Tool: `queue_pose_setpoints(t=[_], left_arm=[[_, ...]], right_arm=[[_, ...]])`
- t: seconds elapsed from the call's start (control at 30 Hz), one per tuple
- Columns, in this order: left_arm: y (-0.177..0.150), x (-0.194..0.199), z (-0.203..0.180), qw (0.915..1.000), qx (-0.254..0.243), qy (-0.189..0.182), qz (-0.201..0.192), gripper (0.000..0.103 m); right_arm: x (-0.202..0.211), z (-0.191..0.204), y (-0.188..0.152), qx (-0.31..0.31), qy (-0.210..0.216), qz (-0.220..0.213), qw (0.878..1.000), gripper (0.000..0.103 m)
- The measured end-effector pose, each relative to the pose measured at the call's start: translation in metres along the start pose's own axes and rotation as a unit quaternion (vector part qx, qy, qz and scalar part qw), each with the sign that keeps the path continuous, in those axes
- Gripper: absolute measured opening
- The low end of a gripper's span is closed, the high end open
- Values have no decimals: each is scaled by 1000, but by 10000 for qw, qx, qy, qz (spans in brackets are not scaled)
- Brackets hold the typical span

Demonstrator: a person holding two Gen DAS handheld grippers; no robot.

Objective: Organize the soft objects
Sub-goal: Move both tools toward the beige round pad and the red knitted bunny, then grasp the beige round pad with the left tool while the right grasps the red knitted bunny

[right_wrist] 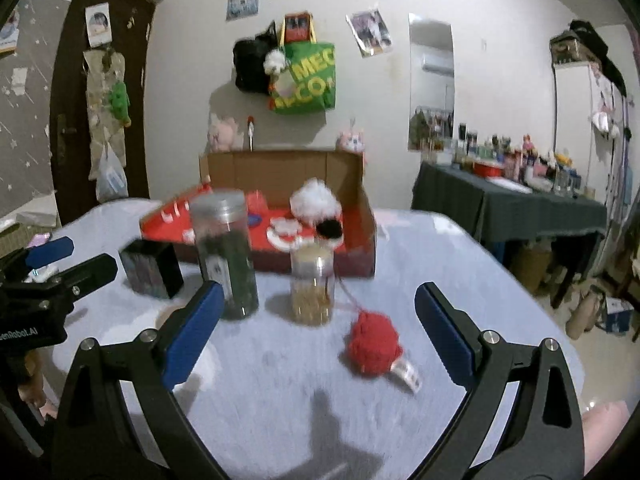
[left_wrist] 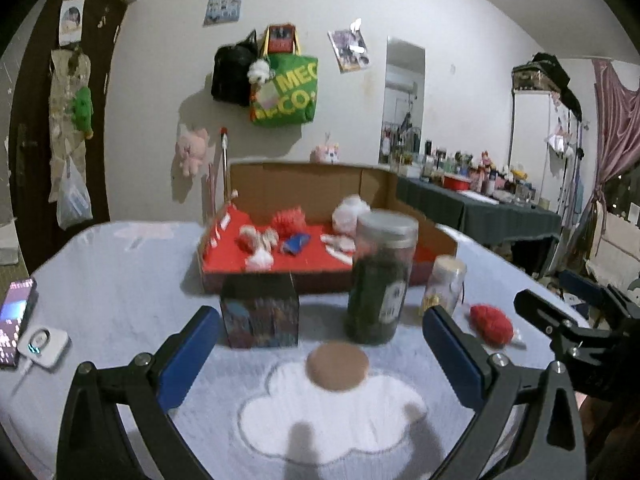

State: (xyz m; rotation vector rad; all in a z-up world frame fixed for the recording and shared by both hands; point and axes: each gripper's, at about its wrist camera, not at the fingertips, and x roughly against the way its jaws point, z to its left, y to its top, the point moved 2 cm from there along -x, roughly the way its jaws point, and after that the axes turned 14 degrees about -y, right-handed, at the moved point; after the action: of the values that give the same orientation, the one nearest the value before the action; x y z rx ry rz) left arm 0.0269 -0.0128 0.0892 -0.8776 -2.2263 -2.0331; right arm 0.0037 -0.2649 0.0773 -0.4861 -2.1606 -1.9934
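The table [right_wrist: 460, 280], covered in pale blue cloth, carries a red-lined cardboard box [right_wrist: 360, 236] at the far side, a dark jar [right_wrist: 224, 252], a small clear jar [right_wrist: 312, 288], a dark cube box [right_wrist: 152, 268], a cork disc [left_wrist: 337, 366], a phone [left_wrist: 16, 318] far left, and a red pom-pom [right_wrist: 374, 346] nearest the right gripper [right_wrist: 316, 332].

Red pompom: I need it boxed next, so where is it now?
The red pompom lies on the table between the right gripper's open fingers, right of the small jar.

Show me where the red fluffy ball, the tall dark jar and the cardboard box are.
red fluffy ball [right_wrist: 374, 346]: right wrist view, middle of the ball.
tall dark jar [left_wrist: 380, 284]: left wrist view, its body.
cardboard box [right_wrist: 280, 170]: right wrist view, back wall.
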Motion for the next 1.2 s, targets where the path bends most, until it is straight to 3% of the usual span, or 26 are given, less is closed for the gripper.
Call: queue_pose_setpoints(t=[0.27, 0.63, 0.83, 1.0, 1.07, 1.13, 1.2], left_arm=[[-24, -22, 4, 9985, 323, 14, 432, 103], [-33, -65, 11, 9913, 499, 106, 1217, 103], [-31, -86, 18, 9860, 472, 80, 1597, 95], [-31, -100, 26, 9807, 518, -73, 1886, 80], [-32, -102, 28, 9787, 560, -273, 1955, 71], [-32, -102, 27, 9785, 513, -386, 1960, 61], [-33, -99, 24, 9773, 448, -597, 1982, 50]], right_arm=[[-30, -10, -27, -24, 77, 587, 9982, 98], [-81, -30, -35, -82, 145, 1335, 9909, 98], [-112, -42, -36, -242, 245, 1862, 9819, 96], [-125, -46, -35, -412, 430, 2106, 9758, 79], [-126, -46, -34, -418, 497, 2123, 9751, 60], [-127, -45, -34, -390, 561, 2175, 9737, 48], [-125, -43, -34, -375, 618, 2184, 9732, 44]])
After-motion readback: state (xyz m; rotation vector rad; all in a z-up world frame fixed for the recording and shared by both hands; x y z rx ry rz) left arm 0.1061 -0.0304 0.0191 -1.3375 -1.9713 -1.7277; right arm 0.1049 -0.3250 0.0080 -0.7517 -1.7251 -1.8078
